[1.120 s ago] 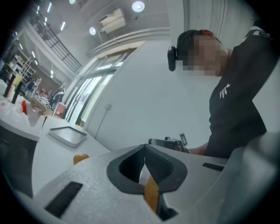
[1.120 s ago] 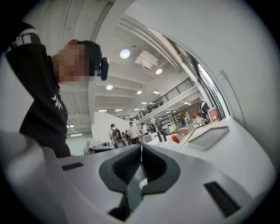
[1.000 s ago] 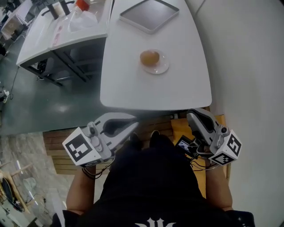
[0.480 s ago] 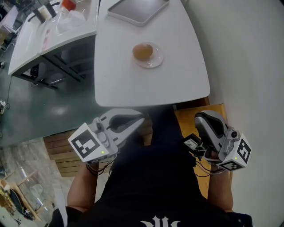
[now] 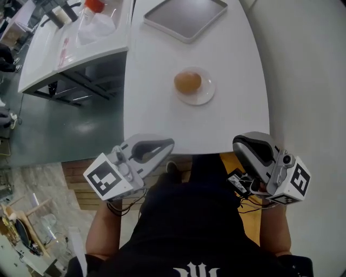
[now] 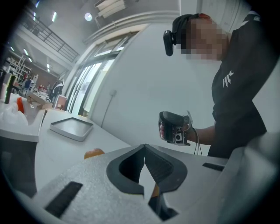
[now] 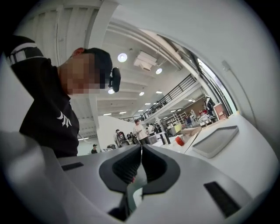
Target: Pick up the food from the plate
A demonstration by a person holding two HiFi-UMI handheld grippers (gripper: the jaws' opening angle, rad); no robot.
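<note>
The person is holding the left hand-held gripper (image 5: 168, 144) and the right hand-held gripper (image 5: 241, 145) low at the near edge of the white tabletop (image 5: 162, 108), one to each side of the body. Neither is reaching over the surface yet. Both are showing their jaws pressed together with nothing between them, as each gripper view is making plain. The food (image 5: 187, 82), a round brown piece, is sitting in the middle of a small pale plate (image 5: 207, 96) toward the middle of the tabletop, well apart from both grippers and somewhat nearer the right one's side. An empty grey tray (image 5: 185, 16) is lying at the far end, beyond the plate. The task is looking to be at its very start: the approach has not begun and the food is lying untouched. The next move is likely calling for one gripper to be parting its jaws wide, travelling forward over the tabletop and coming down around the food, closing gently so that the rounded piece is not slipping out or dragging the light plate along.
</note>
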